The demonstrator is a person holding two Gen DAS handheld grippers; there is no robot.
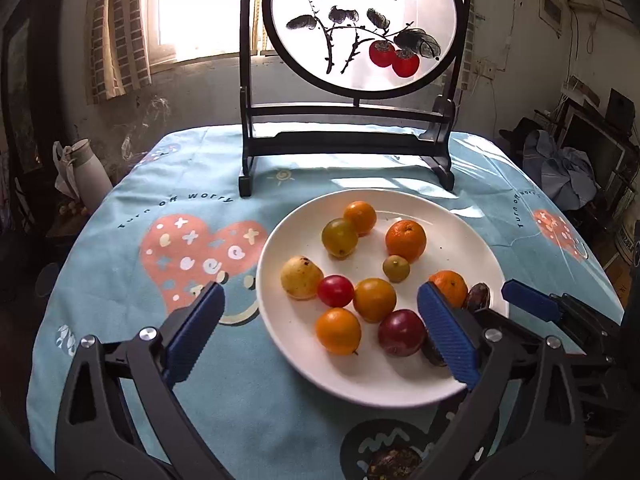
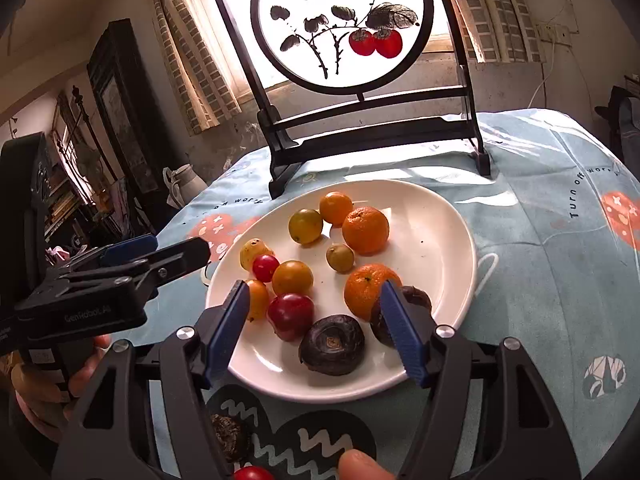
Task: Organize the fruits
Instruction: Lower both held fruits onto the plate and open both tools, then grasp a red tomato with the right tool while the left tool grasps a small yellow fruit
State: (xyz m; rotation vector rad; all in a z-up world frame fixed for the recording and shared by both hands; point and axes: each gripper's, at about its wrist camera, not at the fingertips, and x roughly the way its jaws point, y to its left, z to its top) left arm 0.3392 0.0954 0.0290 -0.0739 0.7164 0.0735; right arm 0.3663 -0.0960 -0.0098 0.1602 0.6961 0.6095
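Your left gripper (image 1: 320, 320): jaws spread wide over the near side of the plate, holding nothing.
Your right gripper (image 2: 316, 312): jaws parted, pads clear of the fruit, nothing gripped.
Plate (image 2: 440, 216): white, on the blue tablecloth (image 1: 168, 392), in front of the round painted screen (image 1: 360, 24).
Fruit: two mandarins (image 2: 365, 230), yellow, orange and red small fruits, and two dark ones (image 2: 332, 344) all lie on the plate.
Off the plate: one red fruit (image 2: 252, 473) and one dark fruit (image 2: 228, 436) at your near edge.
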